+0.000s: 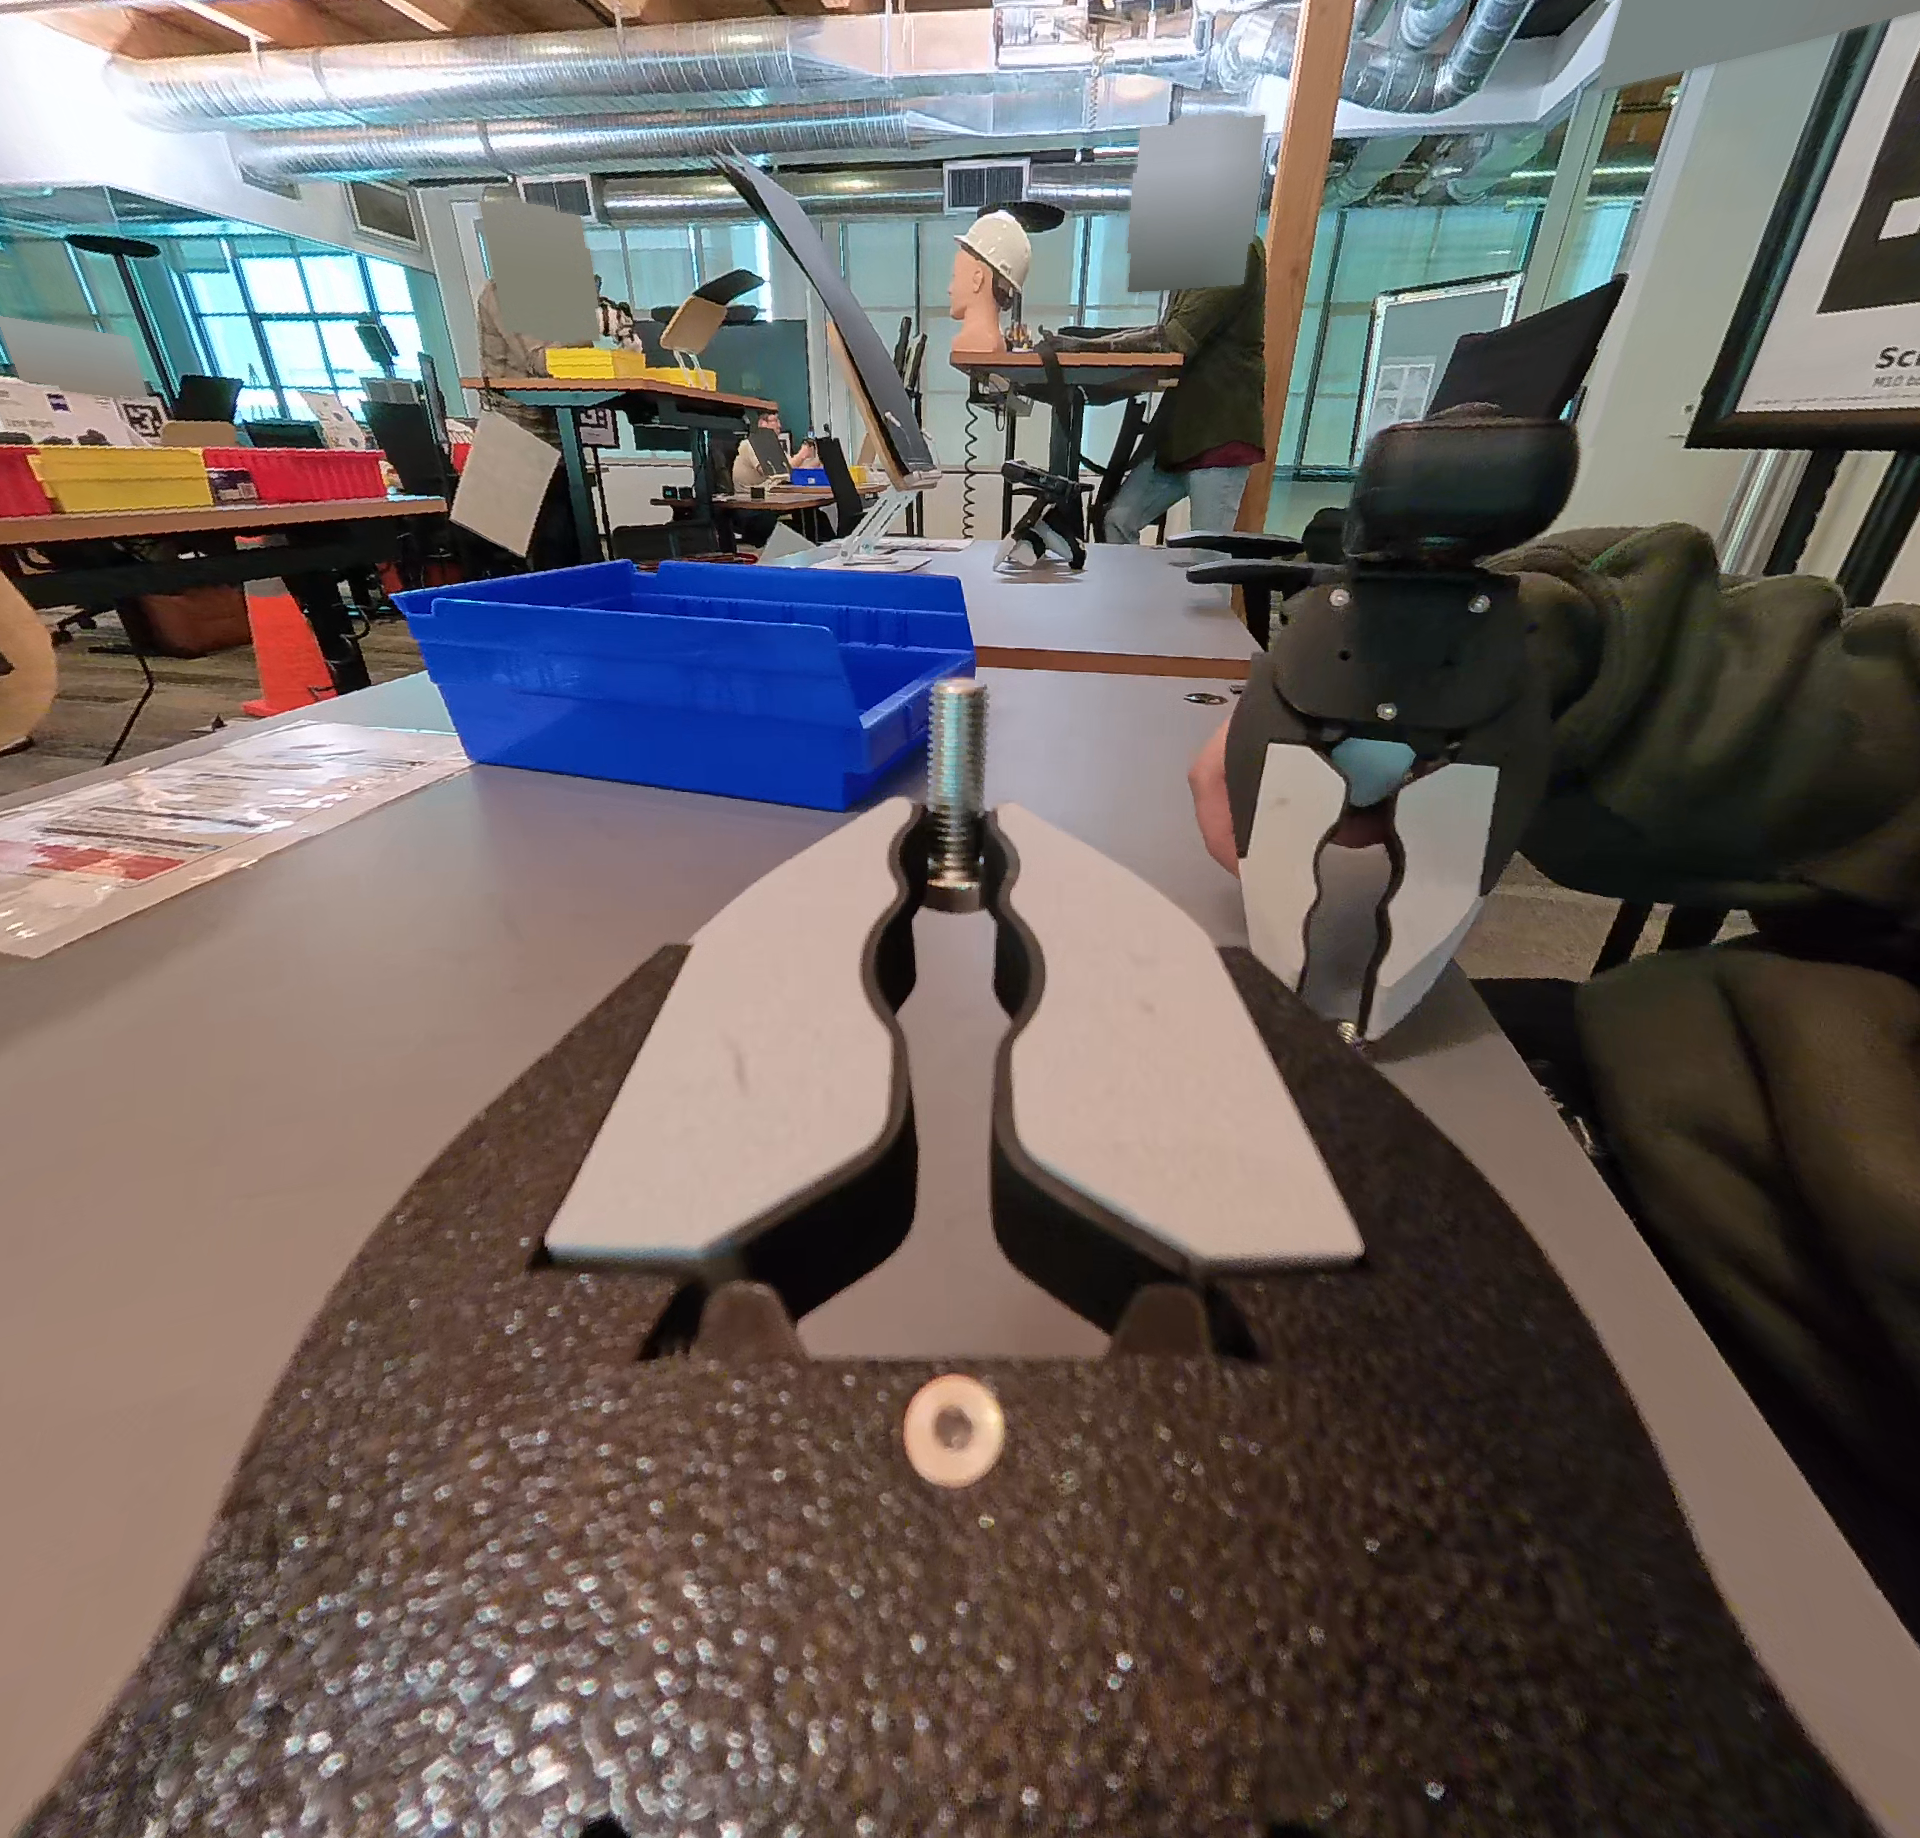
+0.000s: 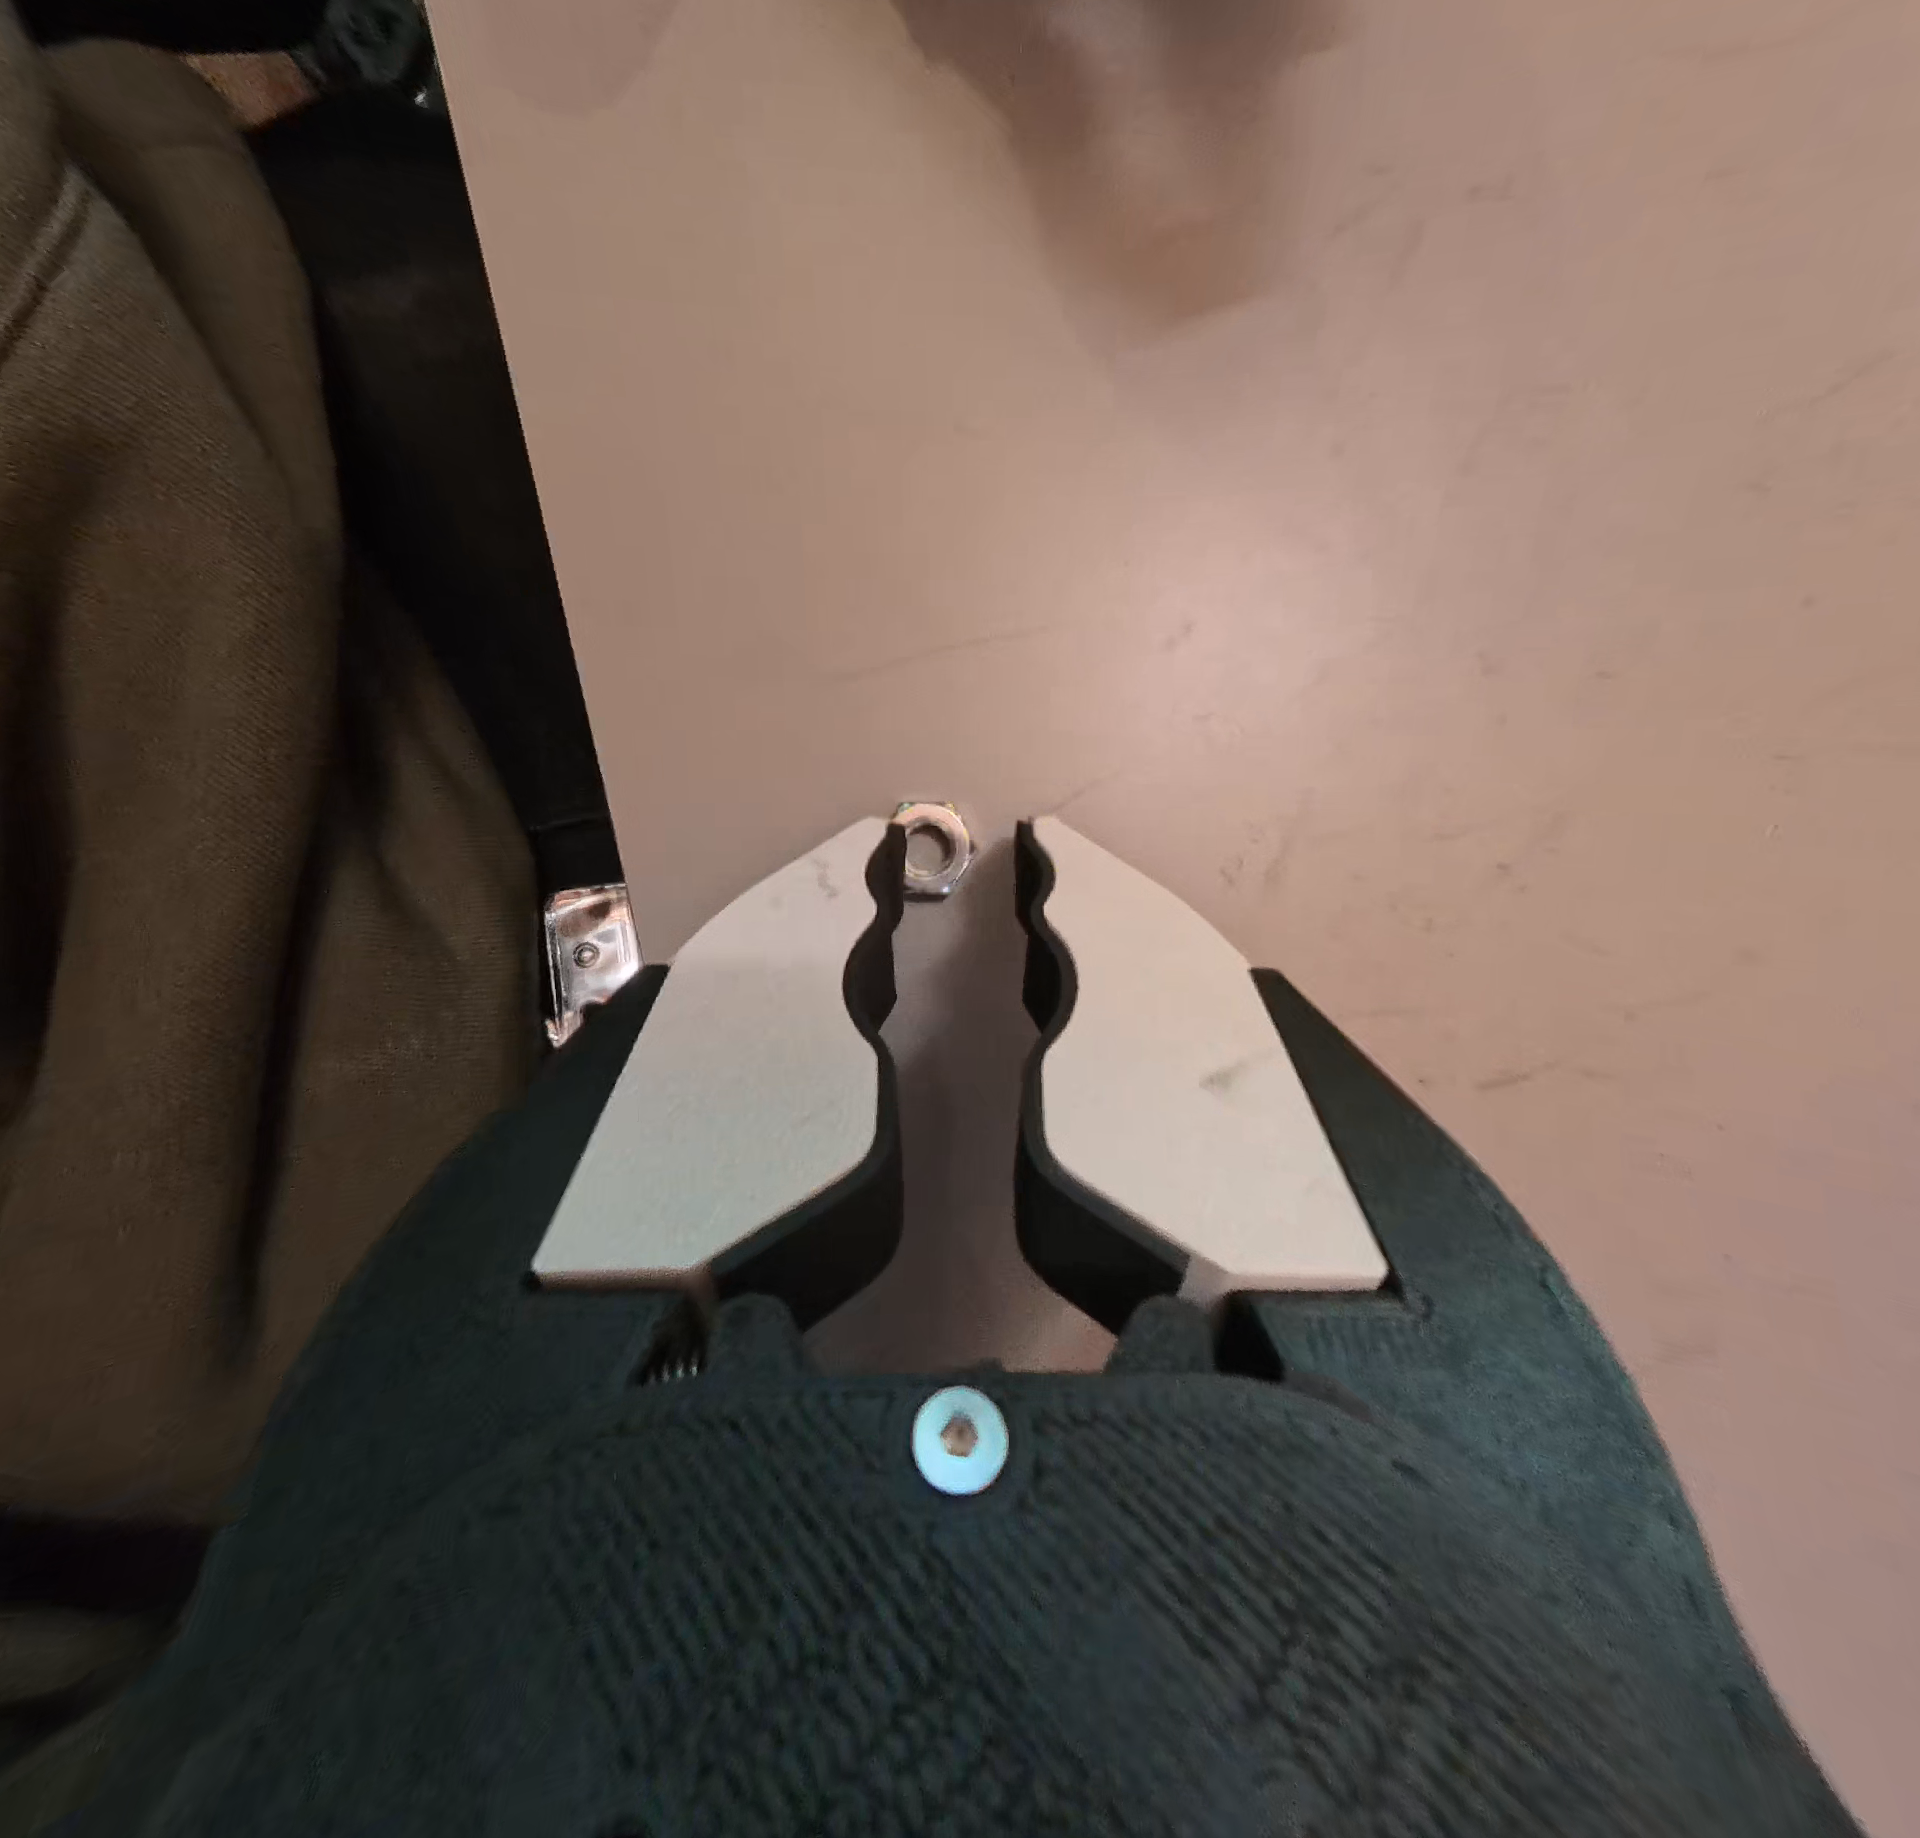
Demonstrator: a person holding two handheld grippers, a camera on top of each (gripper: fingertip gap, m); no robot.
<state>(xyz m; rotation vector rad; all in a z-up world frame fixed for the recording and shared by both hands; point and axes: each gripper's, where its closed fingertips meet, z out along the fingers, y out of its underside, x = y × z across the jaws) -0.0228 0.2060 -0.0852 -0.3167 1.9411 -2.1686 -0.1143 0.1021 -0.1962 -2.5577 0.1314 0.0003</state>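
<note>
Through my left wrist view, my left gripper [image 1: 957, 853] is clenched on a bolt [image 1: 957, 772], which stands upright with its threaded end up and its lower end between my fingertips. Behind it a blue bin [image 1: 665, 682] sits on the grey table [image 1: 312, 1009], with a laminated sheet [image 1: 177, 822] off to the left. My right gripper [image 1: 1351, 1019] points down at the table's near edge on the right, a small metal piece at its tips, too small to make out.

Through my right wrist view, my right gripper [image 2: 956, 838] is released, fingers apart over the table [image 2: 1351, 541]. A nut [image 2: 932, 850] lies flat there, just beside my left fingertip [image 2: 878, 838], perhaps touching it.
</note>
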